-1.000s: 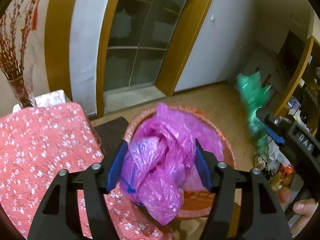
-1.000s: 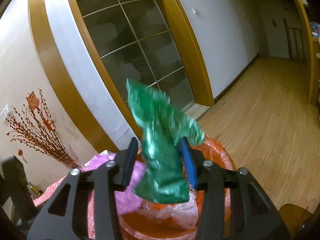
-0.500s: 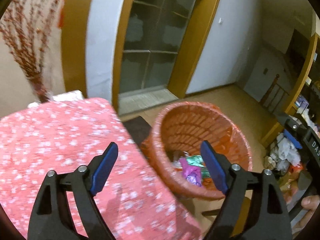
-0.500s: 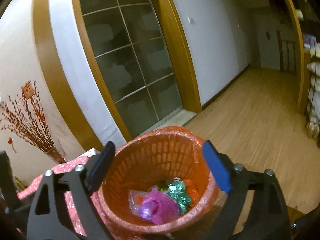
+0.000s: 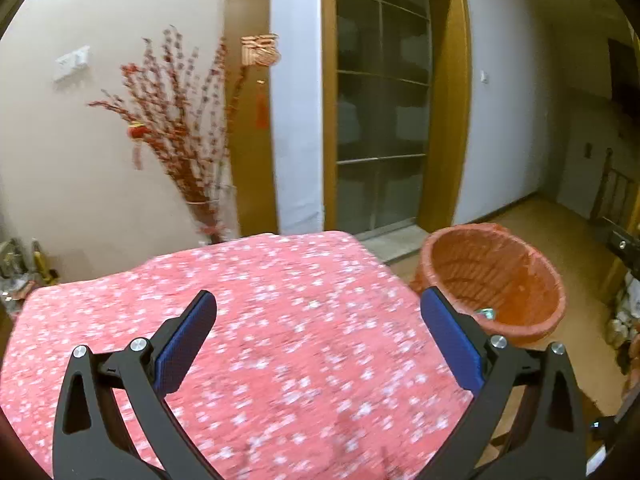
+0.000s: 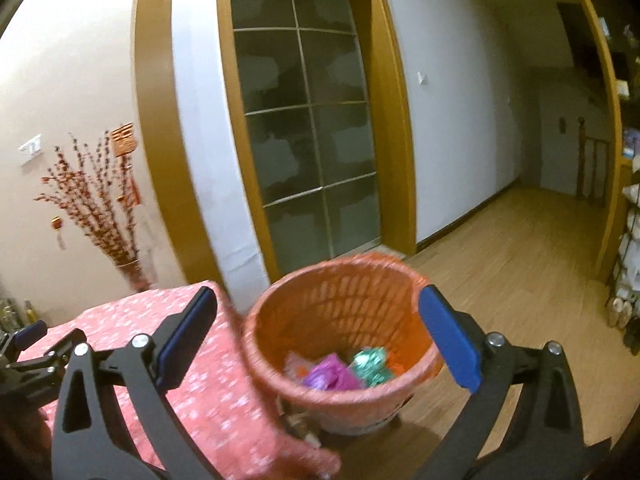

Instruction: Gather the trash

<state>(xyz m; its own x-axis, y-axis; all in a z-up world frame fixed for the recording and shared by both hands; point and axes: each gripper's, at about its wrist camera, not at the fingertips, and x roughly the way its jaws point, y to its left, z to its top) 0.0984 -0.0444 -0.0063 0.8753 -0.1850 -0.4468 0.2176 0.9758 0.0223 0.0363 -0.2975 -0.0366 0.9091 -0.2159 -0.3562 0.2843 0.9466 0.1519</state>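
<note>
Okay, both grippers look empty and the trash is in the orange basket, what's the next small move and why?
Probably sweep the left gripper, whose fingers are opening with nothing between them, across the pink tablecloth to look for leftovers: the purple bag and green wrapper already lie in the basket.

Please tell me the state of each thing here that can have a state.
left gripper: opening wide, holds nothing
right gripper: opening wide, holds nothing
orange basket: upright, on the floor
purple bag: crumpled, inside the basket
green wrapper: crumpled, inside the basket
glass door: closed

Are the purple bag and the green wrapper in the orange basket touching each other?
Touching. The right wrist view shows the purple bag lying against the green wrapper at the basket's bottom, no gap visible.
</note>
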